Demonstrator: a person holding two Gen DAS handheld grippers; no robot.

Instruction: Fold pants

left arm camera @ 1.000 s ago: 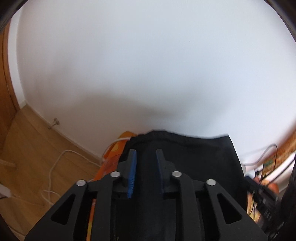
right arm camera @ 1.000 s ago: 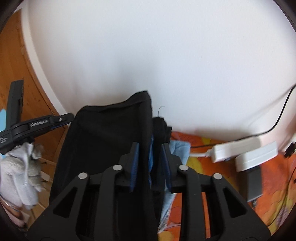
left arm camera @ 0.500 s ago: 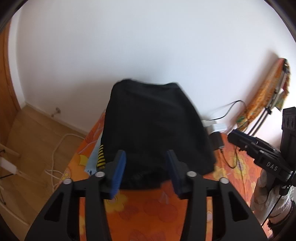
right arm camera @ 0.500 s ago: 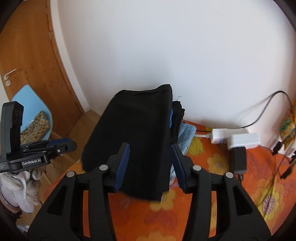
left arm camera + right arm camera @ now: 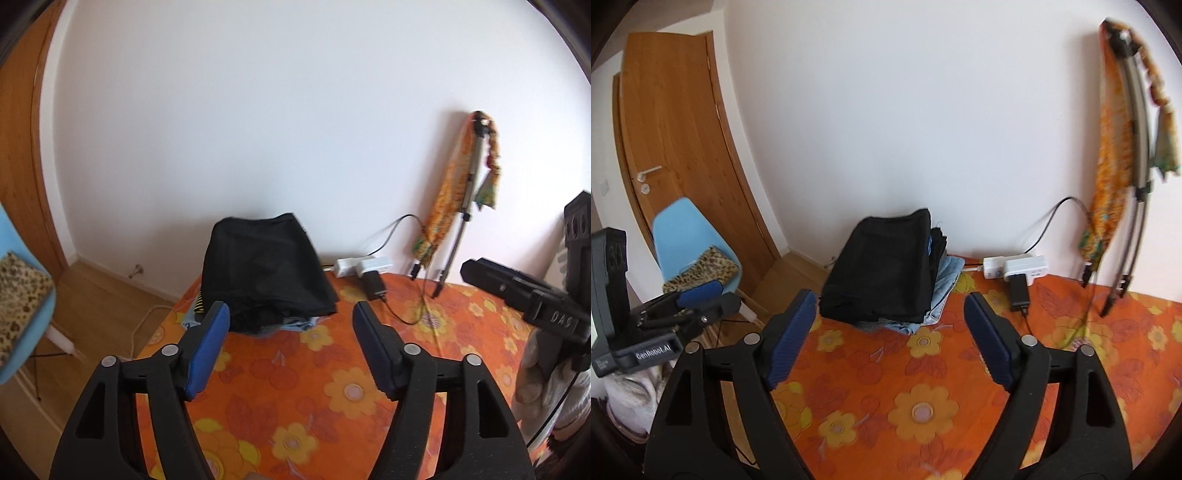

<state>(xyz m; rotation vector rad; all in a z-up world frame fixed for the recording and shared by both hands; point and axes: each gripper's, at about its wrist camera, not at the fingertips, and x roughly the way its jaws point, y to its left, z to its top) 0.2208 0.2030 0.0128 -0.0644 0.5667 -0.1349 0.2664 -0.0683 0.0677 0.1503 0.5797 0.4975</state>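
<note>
The folded pants are now released: both claws' jaws have just been opening, and the left claw and right claw are drawn back, empty. The pants are set atop the pile by the wall, long axis toward the wall. This fold is judged finished.

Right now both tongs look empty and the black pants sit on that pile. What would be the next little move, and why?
Probably draw both tongs back from the pile. The folded black pants already rest on top of the stack of clothes at the far edge of the orange flowered cover. The left tongs and right tongs have just been opening, with nothing between them.
</note>
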